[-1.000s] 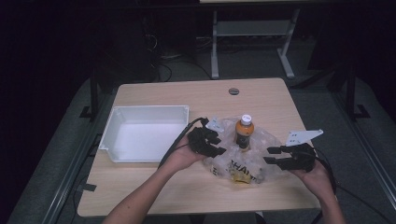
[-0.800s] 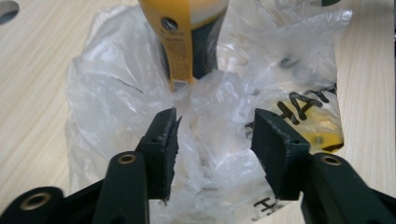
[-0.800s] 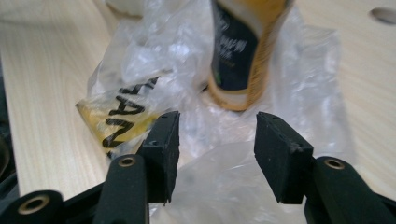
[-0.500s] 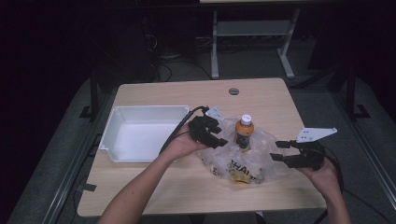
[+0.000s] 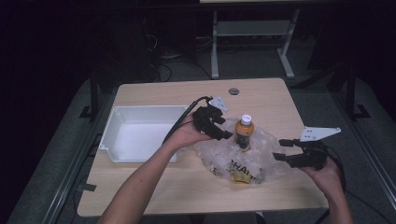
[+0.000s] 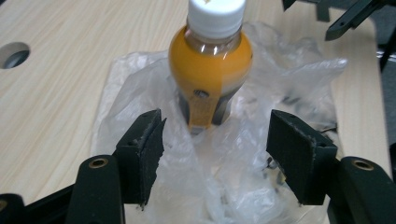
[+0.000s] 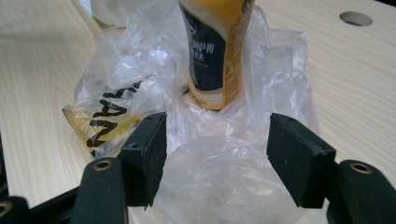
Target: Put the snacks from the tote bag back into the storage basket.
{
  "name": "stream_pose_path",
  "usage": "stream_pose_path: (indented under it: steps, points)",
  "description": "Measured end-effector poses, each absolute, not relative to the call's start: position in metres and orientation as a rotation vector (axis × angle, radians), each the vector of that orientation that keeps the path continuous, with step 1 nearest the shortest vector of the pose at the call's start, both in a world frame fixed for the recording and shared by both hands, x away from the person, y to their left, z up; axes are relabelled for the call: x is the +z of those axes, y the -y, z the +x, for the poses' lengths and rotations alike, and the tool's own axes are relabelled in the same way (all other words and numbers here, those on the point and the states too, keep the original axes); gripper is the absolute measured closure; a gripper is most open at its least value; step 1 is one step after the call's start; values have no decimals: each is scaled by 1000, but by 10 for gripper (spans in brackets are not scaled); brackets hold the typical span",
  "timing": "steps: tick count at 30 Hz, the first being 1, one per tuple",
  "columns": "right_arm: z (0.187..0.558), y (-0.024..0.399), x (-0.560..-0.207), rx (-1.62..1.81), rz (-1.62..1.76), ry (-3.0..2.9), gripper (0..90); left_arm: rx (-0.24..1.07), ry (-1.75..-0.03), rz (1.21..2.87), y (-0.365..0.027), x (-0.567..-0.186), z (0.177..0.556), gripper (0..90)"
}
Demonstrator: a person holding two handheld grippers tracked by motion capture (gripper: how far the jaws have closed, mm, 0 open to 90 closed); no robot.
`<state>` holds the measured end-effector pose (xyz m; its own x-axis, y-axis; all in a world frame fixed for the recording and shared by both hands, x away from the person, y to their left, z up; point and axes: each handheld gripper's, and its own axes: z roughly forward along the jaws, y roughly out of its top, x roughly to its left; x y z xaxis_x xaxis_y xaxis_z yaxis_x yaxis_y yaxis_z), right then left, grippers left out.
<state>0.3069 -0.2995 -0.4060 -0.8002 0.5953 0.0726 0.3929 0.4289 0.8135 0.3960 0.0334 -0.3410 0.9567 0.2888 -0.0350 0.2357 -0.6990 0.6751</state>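
An orange drink bottle [image 5: 244,133] with a white cap stands upright on a crumpled clear plastic bag [image 5: 261,154] with black lettering. My left gripper [image 5: 223,128] hovers just left of the bottle, pointing at it. In the left gripper view its jaws [image 6: 215,126] stand apart over the bag [image 6: 135,79], the bottle [image 6: 210,70] beyond them. My right gripper [image 5: 279,150] sits at the bag's right edge; its jaws [image 7: 217,126] are spread above the bag [image 7: 126,65], short of the bottle [image 7: 217,51]. Both pairs of jaws have just been opening, and the pads press on nothing.
An empty white tray [image 5: 135,135] lies at the table's left. A round hole [image 5: 233,91] sits near the table's far edge. The table's right edge runs close behind my right hand. Dark floor and a metal frame lie beyond the table.
Both grippers' jaws have widened. My left gripper has lifted off the bag's left edge and moved toward the back. My right gripper has drifted slightly right.
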Motion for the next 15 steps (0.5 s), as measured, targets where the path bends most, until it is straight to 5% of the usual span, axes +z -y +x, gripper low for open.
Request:
stream_pose_path:
  steps: [15]
  points:
    - [309,306,-406,1341,870,-2451,359,71,-296,2414,-7,-336,407,317]
